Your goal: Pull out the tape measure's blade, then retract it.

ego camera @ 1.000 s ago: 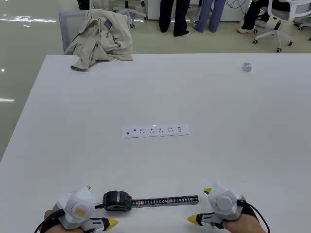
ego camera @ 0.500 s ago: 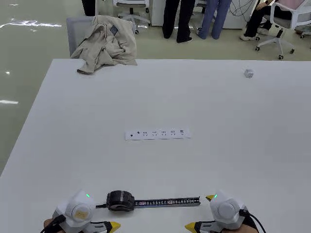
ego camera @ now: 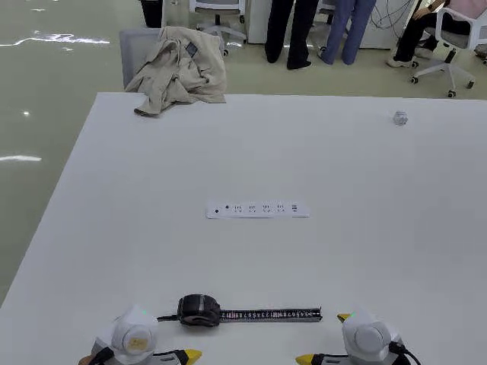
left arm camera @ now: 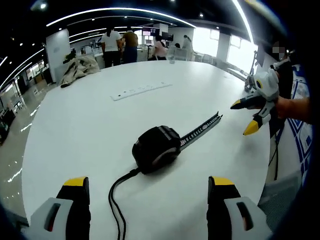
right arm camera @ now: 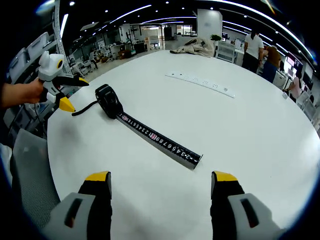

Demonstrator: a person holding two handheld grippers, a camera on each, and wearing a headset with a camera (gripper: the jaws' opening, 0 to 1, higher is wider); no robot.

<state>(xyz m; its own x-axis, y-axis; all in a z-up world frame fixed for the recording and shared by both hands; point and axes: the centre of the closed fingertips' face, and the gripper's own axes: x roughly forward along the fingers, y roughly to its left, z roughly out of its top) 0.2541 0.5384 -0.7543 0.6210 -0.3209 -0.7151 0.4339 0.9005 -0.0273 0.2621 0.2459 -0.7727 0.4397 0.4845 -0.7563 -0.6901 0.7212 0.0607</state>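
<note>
White workbench, open-plan office behind it, somebody's jacket dumped on a chair at the far edge. The tape measure sits well to the near side of the power strip, roughly parallel to it. Its case is about level with the strip's left end and the blade is run out flat toward the right end. Left gripper and right gripper are both spread wide with nothing in them. They're further from the strip than the tape is and not touching it. Compared with a second ago, both have backed off a bit toward the person, while the tape hasn't budged relative to the strip. So I'd say the pull-out is done, the blade's holding on its own (lock on, I guess), and retracting is what's left.
</note>
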